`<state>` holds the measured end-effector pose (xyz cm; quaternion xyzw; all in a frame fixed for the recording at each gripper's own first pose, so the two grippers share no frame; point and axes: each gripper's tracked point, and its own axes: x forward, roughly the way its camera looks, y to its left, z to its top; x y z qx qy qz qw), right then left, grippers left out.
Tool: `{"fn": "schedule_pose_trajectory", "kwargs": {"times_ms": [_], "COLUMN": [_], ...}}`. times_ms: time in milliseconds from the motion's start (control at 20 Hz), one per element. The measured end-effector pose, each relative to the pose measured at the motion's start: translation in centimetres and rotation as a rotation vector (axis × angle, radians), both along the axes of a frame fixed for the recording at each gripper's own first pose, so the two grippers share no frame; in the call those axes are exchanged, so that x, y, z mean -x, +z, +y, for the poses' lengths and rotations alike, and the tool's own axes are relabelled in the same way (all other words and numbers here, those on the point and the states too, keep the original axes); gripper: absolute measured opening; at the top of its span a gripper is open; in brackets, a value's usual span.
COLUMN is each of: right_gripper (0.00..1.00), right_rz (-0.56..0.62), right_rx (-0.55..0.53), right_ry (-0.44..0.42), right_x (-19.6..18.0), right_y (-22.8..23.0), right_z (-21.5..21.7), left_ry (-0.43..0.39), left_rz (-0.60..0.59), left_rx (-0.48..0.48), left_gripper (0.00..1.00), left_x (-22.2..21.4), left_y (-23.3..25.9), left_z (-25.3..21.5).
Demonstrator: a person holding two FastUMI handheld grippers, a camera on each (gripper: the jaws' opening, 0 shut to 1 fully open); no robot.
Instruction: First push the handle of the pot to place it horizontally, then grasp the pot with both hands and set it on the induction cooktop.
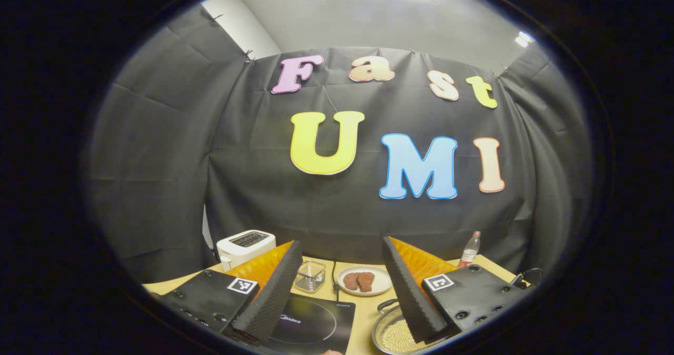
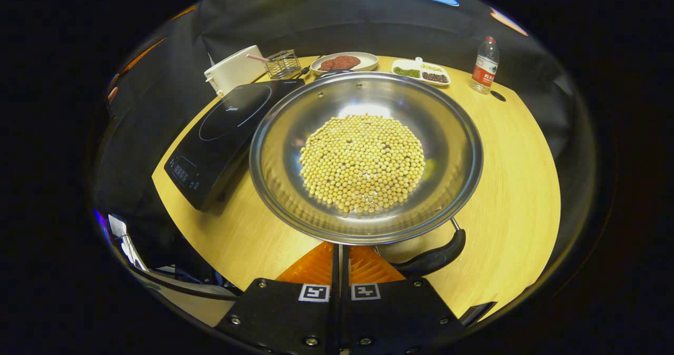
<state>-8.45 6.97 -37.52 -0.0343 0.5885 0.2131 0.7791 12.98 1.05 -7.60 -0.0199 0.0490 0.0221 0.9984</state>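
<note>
A wide steel pot (image 2: 295, 134) holding yellow soybeans (image 2: 362, 163) sits on the wooden table, just right of the black induction cooktop (image 2: 221, 128). Its black handle (image 2: 432, 257) sticks out from the near right rim, slanting toward the right gripper. My right gripper (image 2: 340, 247) is shut, its fingers pressed together, tips under the pot's near rim and just left of the handle. My left gripper (image 1: 337, 297) hangs open above the table, fingers wide apart, with the cooktop (image 1: 316, 323) below its left finger and the pot (image 1: 387, 334) below its right finger.
At the table's back stand a white toaster (image 2: 234, 70), a wire basket (image 2: 283, 62), a plate of red patties (image 2: 345, 61), a white dish of beans (image 2: 421, 72) and a water bottle (image 2: 484, 64). The table edge runs close on the near left.
</note>
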Motion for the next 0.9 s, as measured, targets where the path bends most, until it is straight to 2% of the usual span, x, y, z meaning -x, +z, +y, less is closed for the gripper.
{"fn": "schedule_pose_trajectory", "kwargs": {"times_ms": [50, 150, 350, 450, 500, 750, 800, 900], "right_gripper": [0.01, 0.01, 0.01, 0.01, 0.01, 0.01, 0.01, 0.01], "right_rz": [-0.001, -0.004, -0.019, -0.031, -0.038, -0.077, -0.085, -0.096], "right_rx": [0.005, 0.021, 0.077, 0.107, 0.121, 0.184, 0.195, 0.204], "right_ry": [-0.010, -0.022, -0.024, -0.020, -0.016, -0.011, -0.010, -0.008], "right_x": [-0.2, -0.7, -1.8, -2.5, -2.9, -5.4, -5.9, -6.7], "right_y": [0.0, -0.1, -0.6, -0.8, -0.9, -1.3, -1.3, -1.6], "right_z": [-0.6, -1.6, -4.0, -5.2, -5.8, -8.4, -8.8, -9.6], "left_ry": [0.000, 0.004, 0.022, 0.034, 0.041, 0.080, 0.089, 0.110], "left_rz": [0.002, 0.002, 0.002, 0.004, 0.002, 0.008, 0.010, 0.013], "left_rx": [-0.001, -0.005, -0.010, -0.012, -0.014, -0.036, -0.040, -0.044], "left_gripper": [0.94, 1.00, 1.00, 0.94, 1.00, 0.99, 0.94, 0.99], "left_x": [-0.1, 0.0, 0.4, 0.7, 0.9, 2.0, 2.2, 2.6], "left_y": [-0.1, 0.0, 0.1, 0.1, 0.2, 0.1, 0.1, 0.2], "left_z": [-0.3, -0.7, -1.0, -1.1, -1.2, -1.2, -1.1, -0.9]}}
